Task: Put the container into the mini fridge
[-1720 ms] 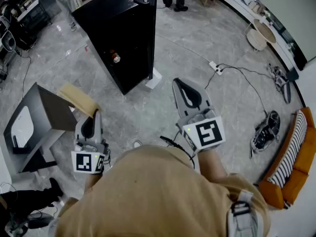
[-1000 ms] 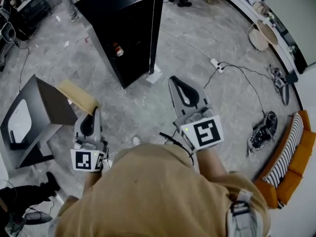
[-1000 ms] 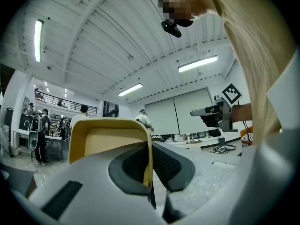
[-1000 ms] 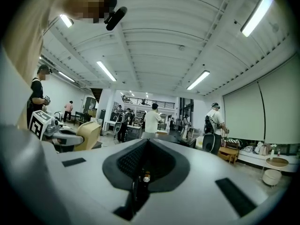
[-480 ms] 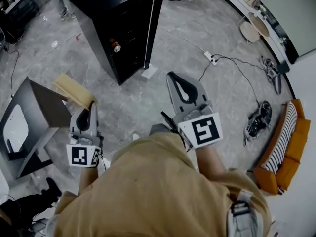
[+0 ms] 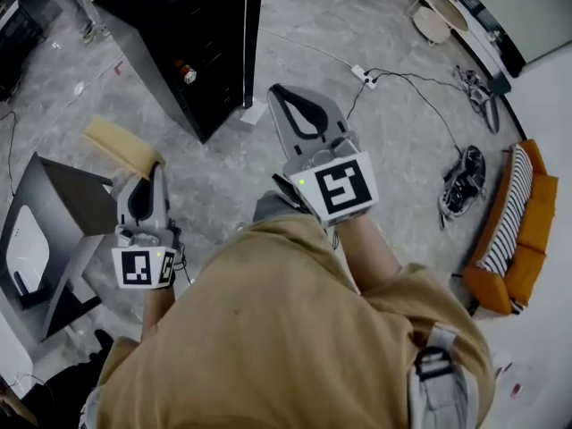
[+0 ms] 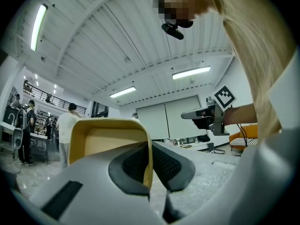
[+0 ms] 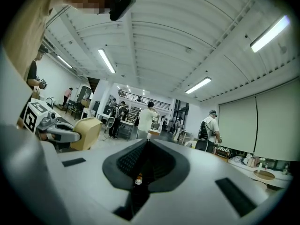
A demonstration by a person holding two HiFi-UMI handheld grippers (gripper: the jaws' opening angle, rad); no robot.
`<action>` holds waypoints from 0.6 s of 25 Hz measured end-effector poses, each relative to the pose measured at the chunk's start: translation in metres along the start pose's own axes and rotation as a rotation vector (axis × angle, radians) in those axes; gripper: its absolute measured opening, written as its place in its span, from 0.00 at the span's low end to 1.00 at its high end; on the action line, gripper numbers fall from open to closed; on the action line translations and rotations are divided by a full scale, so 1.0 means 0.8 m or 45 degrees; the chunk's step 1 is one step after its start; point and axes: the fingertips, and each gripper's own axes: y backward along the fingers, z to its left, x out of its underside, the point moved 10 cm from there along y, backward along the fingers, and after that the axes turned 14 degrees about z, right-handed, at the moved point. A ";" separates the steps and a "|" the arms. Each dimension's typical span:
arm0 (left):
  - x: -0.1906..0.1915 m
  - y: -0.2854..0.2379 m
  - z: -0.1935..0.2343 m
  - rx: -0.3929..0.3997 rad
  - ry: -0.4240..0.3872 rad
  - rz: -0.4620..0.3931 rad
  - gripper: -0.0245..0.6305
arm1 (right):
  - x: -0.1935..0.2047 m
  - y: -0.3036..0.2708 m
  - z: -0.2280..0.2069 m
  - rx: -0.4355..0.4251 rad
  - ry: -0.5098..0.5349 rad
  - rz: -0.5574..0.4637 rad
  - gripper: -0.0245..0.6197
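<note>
The container (image 6: 121,146) is a tan, open-topped tub held over the grey floor at the left of the head view. My left gripper (image 6: 156,170) is shut on its near rim. In the left gripper view the rim (image 7: 149,149) is pinched between the black pads. My right gripper (image 6: 279,92) is shut and holds nothing; its tips meet in the right gripper view (image 8: 146,142). The black mini fridge (image 6: 192,43) stands ahead at the upper left. Its door (image 6: 248,34) is swung open and a small bottle (image 6: 185,74) shows inside.
A grey box-like stand (image 6: 54,222) sits on the floor to the left. A power strip with cables (image 6: 362,74), shoes (image 6: 460,186) and an orange sofa (image 6: 523,231) lie to the right. Several people stand far off in the right gripper view (image 8: 145,121).
The fridge has slid toward the upper left of the head view and sits nearer the grippers. Both grippers have kept their hold and state.
</note>
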 end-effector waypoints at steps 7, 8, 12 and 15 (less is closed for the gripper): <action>-0.002 -0.017 -0.011 0.031 -0.015 0.021 0.05 | 0.003 -0.005 -0.014 0.008 -0.014 -0.030 0.04; -0.002 -0.020 -0.012 0.030 -0.018 0.027 0.05 | 0.006 -0.005 -0.018 0.008 -0.017 -0.031 0.04; -0.009 -0.039 -0.020 0.010 -0.040 0.032 0.05 | 0.015 -0.012 -0.042 -0.003 -0.037 -0.044 0.04; -0.015 -0.057 -0.026 -0.022 -0.039 0.034 0.05 | 0.020 -0.025 -0.062 -0.027 -0.039 -0.058 0.04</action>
